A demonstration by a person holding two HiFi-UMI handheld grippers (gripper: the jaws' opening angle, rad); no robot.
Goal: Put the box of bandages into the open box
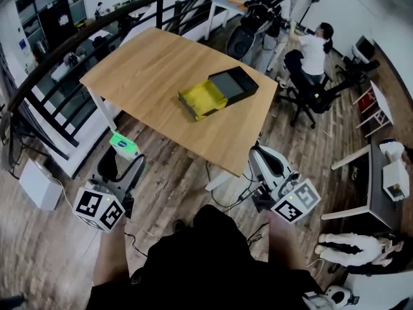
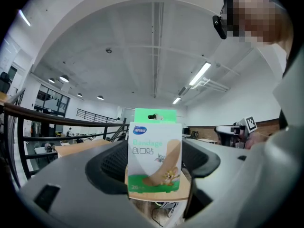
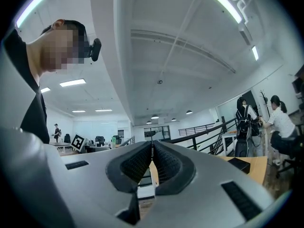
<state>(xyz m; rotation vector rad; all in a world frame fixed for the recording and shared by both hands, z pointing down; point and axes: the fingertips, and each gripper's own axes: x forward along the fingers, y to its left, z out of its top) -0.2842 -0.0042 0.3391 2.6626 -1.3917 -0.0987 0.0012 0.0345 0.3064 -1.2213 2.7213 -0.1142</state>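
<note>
Left gripper (image 2: 154, 167) clamps the box of bandages (image 2: 154, 153); right gripper (image 3: 152, 163) is closed, empty. The open box (image 1: 218, 92), seemingly yellow-lined, sits on the wooden table (image 1: 148, 63).

The box of bandages (image 2: 154, 156) pinched in my left gripper (image 2: 154, 172) reads "Bandage" in pale green, with 创口贴 printed under it and "26" near its lower left corner. The print inside its blue oval logo is too small for me to read. The cube (image 1: 98, 206) on that gripper bears black-and-white square markers.
</note>
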